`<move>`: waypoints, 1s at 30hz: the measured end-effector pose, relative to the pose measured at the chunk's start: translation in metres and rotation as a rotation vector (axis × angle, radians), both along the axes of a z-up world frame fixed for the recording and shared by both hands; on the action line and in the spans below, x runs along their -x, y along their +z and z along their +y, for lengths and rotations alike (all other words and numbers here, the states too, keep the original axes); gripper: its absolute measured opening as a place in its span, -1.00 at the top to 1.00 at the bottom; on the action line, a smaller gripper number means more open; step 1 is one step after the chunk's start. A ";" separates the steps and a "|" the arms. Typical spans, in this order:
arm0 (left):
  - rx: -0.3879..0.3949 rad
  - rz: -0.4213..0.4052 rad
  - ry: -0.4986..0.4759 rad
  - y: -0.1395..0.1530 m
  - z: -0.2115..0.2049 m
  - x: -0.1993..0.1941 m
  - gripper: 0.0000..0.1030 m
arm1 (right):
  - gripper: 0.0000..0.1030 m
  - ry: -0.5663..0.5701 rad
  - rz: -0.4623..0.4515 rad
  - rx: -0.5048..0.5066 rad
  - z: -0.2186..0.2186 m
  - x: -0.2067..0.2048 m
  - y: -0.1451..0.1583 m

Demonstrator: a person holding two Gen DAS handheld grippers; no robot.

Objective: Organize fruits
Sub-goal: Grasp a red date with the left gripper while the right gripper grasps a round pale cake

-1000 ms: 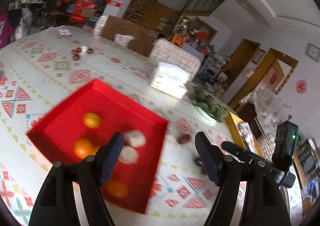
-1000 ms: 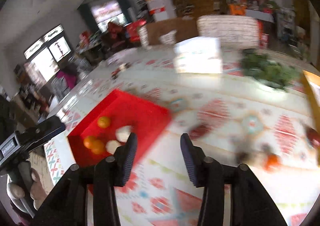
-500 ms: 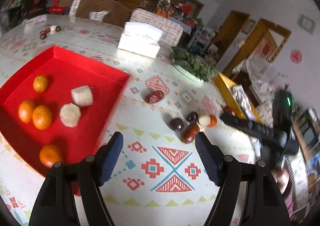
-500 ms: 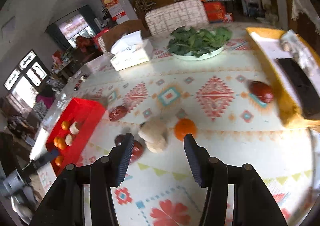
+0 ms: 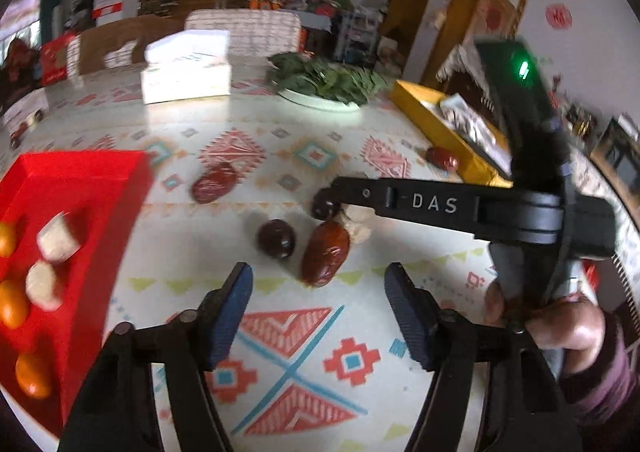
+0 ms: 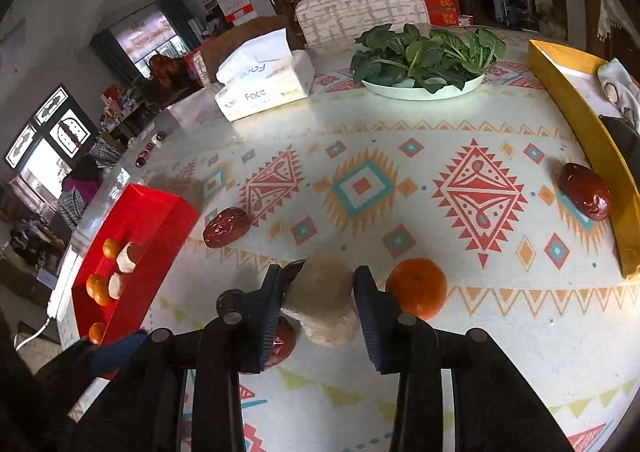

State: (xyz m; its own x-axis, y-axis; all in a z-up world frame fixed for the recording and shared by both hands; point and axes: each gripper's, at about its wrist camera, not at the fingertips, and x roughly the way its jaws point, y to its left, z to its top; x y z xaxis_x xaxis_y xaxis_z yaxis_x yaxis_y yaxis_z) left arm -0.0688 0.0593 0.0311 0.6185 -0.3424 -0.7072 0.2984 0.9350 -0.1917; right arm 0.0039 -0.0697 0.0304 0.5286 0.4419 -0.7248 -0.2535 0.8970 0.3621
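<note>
Right wrist view: right gripper (image 6: 320, 294) brackets a white chunk (image 6: 320, 288); left gripper (image 5: 318, 302) hovers agape.

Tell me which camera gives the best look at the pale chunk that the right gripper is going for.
The right wrist view: the pale chunk sits large and sharp between the right gripper's fingers. In the left wrist view the pale chunk is mostly hidden behind the right gripper's finger and a date.

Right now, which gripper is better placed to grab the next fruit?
Right gripper: its fingers already straddle the pale fruit chunk. The left gripper hangs open, short of the dates.
</note>
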 end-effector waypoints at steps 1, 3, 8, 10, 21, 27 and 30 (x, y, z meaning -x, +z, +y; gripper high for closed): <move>-0.012 -0.001 -0.007 -0.002 -0.004 -0.002 -0.20 | 0.31 -0.001 -0.004 -0.002 -0.001 0.000 0.001; -0.052 -0.001 -0.023 -0.007 -0.015 -0.009 -0.08 | 0.38 -0.001 -0.009 -0.018 -0.006 0.001 0.002; -0.099 -0.005 -0.025 -0.014 -0.028 -0.024 -0.05 | 0.39 -0.003 -0.013 -0.058 -0.020 0.002 0.006; -0.117 -0.012 -0.033 -0.013 -0.032 -0.026 -0.05 | 0.39 0.001 0.002 -0.067 -0.020 0.000 0.004; -0.119 0.060 -0.060 -0.025 -0.037 -0.026 0.45 | 0.37 0.038 0.056 -0.051 -0.011 -0.001 -0.007; -0.087 0.065 -0.046 -0.025 -0.039 -0.034 0.44 | 0.38 0.025 0.073 -0.073 -0.014 -0.001 -0.008; -0.062 0.058 -0.028 -0.024 -0.034 -0.034 0.44 | 0.38 0.009 0.066 -0.083 -0.018 -0.001 -0.007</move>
